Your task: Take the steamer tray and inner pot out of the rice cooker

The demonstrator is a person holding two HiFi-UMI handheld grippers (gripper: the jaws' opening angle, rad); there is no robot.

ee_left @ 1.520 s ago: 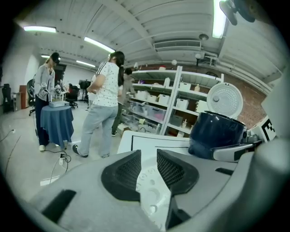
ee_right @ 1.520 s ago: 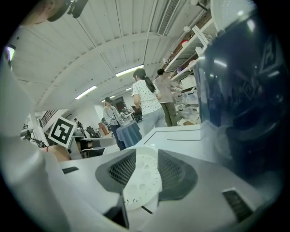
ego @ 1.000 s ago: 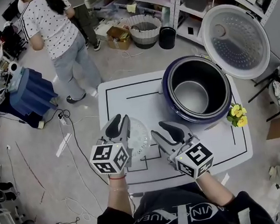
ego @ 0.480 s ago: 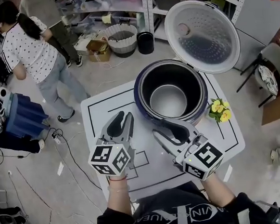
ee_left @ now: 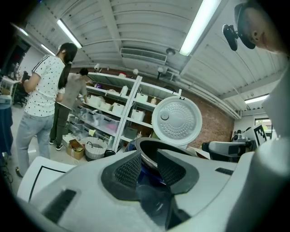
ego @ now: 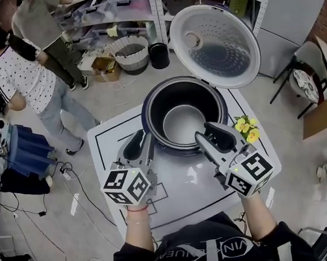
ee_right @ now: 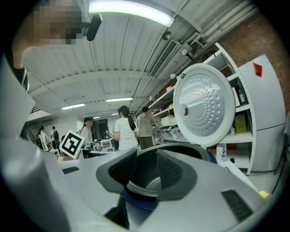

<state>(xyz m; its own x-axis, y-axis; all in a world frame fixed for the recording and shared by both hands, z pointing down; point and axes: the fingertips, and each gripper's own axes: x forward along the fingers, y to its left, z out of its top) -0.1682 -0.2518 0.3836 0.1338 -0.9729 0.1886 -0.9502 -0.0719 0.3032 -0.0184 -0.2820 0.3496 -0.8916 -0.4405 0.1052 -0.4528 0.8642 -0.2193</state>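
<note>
A white table (ego: 180,196) marked with thin black lines (ego: 115,130) stands on the floor, and much of its near half, from about 4 to 8 o'clock, is covered from sight. A dark blue rice cooker (ego: 147,120) sits at 12 o'clock against the far edge, its round white lid (ego: 212,39) swung up and open beyond that edge. A small bunch of yellow flowers (ego: 245,128) lies at about 2 o'clock, just beside the cooker and near the table's right edge.

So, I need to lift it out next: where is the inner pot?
In the head view, the inner pot sits inside the rice cooker, centre frame on the white table, below the raised lid.
</note>
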